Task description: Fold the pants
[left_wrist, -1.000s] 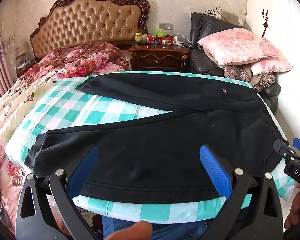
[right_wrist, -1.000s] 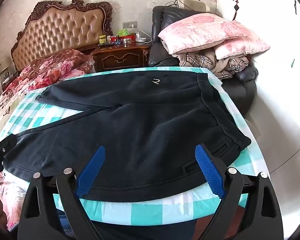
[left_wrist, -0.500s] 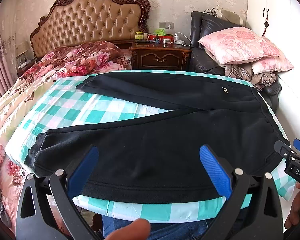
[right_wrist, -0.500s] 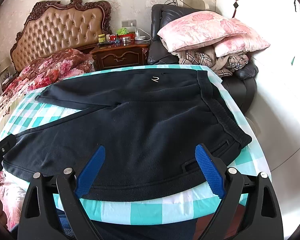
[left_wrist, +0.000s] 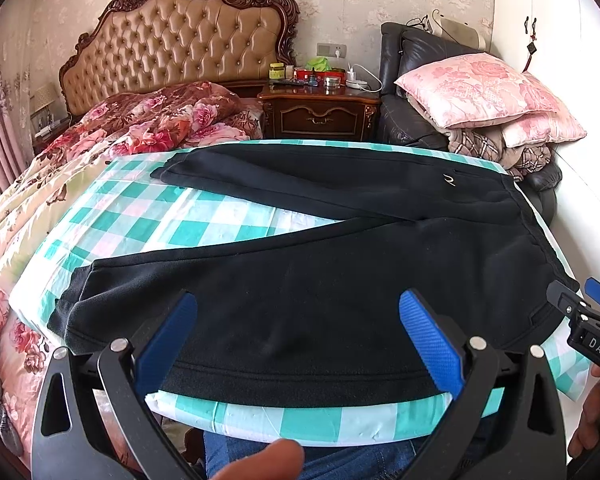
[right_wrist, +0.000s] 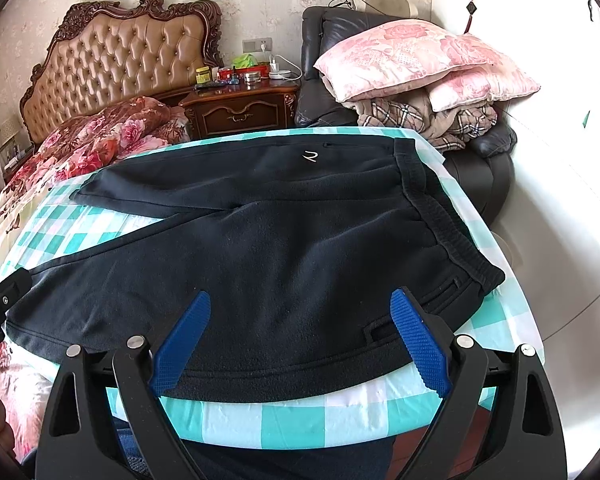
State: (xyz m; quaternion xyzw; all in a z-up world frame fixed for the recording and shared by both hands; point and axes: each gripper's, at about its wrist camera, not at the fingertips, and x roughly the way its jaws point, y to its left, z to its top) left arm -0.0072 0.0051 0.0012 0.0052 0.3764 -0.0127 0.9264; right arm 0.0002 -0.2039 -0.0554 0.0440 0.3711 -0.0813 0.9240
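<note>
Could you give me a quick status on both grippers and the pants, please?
Left gripper open, right gripper open, neither holding anything. Pants flat on the checkered cloth, legs spread, unfolded. Nothing in the way.

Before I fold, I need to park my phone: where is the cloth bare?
The widest bare patch of checked cloth is the wedge between the two legs of the pants, opening leftward. A narrow strip runs along the near edge, and a small corner lies right of the waistband. The nightstand is crowded.
</note>
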